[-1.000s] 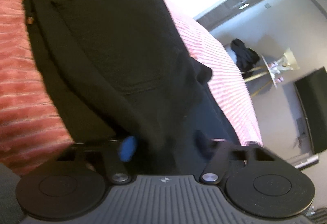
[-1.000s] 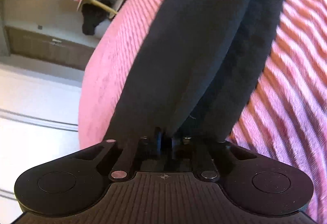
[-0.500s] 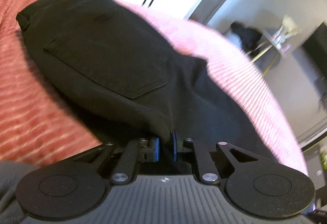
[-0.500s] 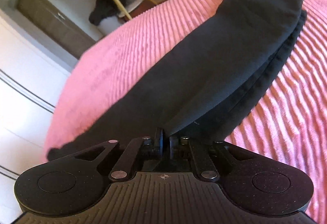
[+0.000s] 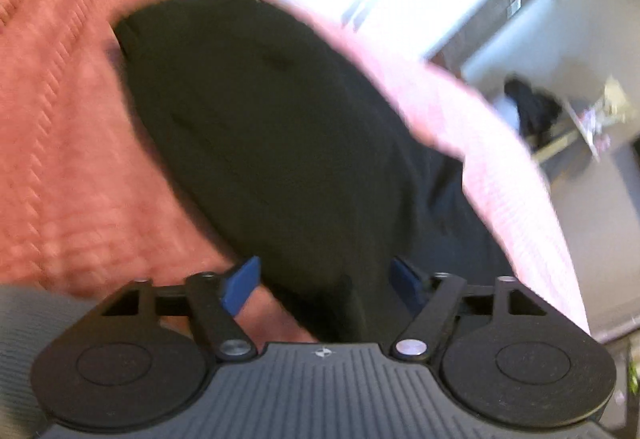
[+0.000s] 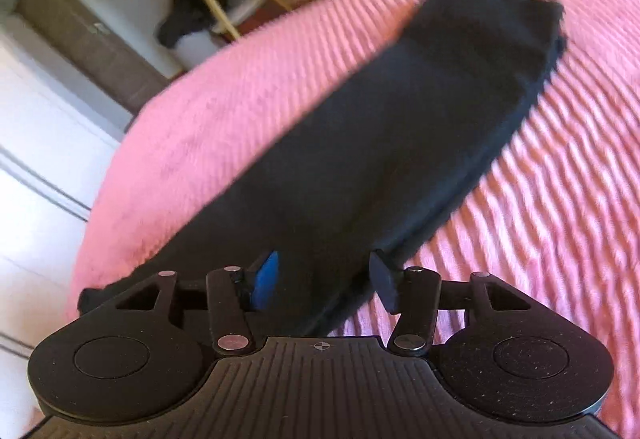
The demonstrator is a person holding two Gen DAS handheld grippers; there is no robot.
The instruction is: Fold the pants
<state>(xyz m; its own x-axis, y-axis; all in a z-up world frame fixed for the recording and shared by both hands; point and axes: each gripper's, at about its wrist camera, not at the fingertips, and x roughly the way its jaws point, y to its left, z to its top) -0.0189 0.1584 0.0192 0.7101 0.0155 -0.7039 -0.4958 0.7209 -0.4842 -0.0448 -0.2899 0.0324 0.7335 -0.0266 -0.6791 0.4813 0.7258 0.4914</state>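
A: Black pants [image 6: 400, 143] lie folded lengthwise on the pink ribbed bedspread [image 6: 560, 219], long axis running straight away from the right gripper [image 6: 324, 279].

B: Yep, its jaws are spread, holding nothing. Left gripper [image 5: 326, 279] also spread, at the waist end.

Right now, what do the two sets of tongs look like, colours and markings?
Both the left tongs and right tongs are matte black: ribbed base, two round discs, silver pivot pins, a small crosshair mark at centre. Blue pads line the fingers. A grey knit sleeve shows at the left.
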